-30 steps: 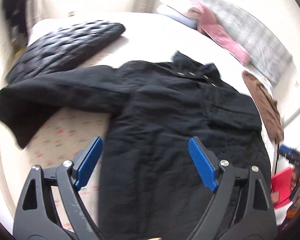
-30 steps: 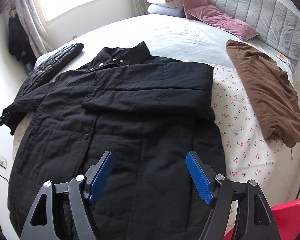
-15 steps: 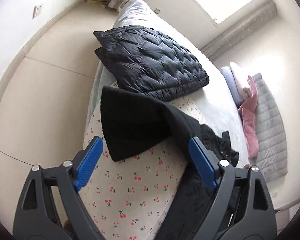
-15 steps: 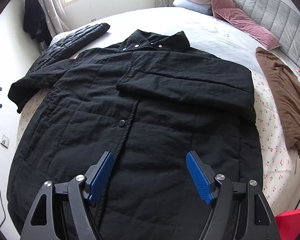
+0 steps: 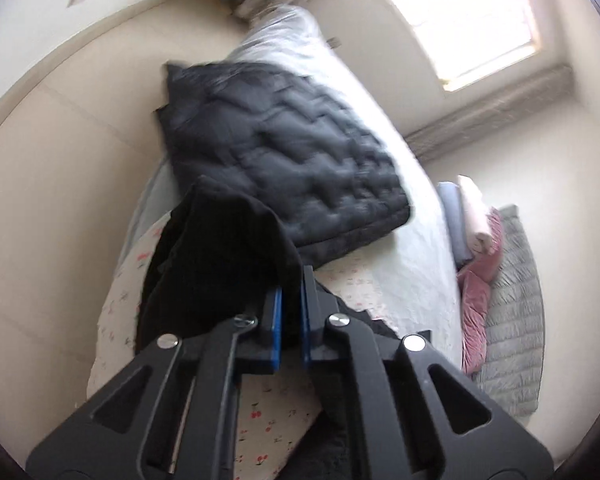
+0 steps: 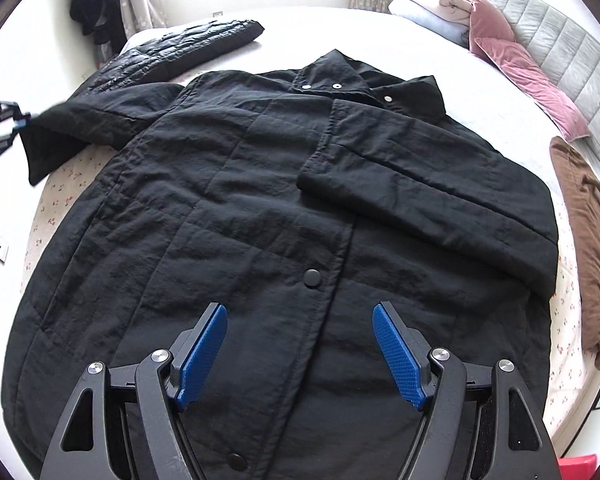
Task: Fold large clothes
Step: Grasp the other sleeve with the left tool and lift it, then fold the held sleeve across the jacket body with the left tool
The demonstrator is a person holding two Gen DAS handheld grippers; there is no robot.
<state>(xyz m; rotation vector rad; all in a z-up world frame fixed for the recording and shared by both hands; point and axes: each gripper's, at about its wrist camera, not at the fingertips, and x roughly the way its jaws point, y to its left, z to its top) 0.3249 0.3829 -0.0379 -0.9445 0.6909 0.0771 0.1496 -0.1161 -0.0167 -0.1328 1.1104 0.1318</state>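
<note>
A large black coat (image 6: 260, 216) lies face up on the bed, its right sleeve (image 6: 428, 196) folded across the chest. Its left sleeve (image 6: 92, 128) stretches out to the left bed edge. My left gripper (image 5: 290, 304) is shut on that sleeve's cuff (image 5: 216, 264); it also shows at the far left of the right wrist view (image 6: 18, 124), holding the cuff slightly lifted. My right gripper (image 6: 300, 344) is open and empty, hovering over the coat's lower front near a snap button (image 6: 312, 278).
A folded black quilted jacket (image 5: 292, 160) lies at the bed's far left corner, just beyond the cuff. A brown garment (image 6: 588, 248) lies at the right bed edge. Pillows and a pink cushion (image 6: 512, 60) sit by the grey headboard. Floor lies left of the bed.
My left gripper swung from over the coat to the left sleeve cuff and closed on it. My right gripper moved in lower over the coat's front, still open.
</note>
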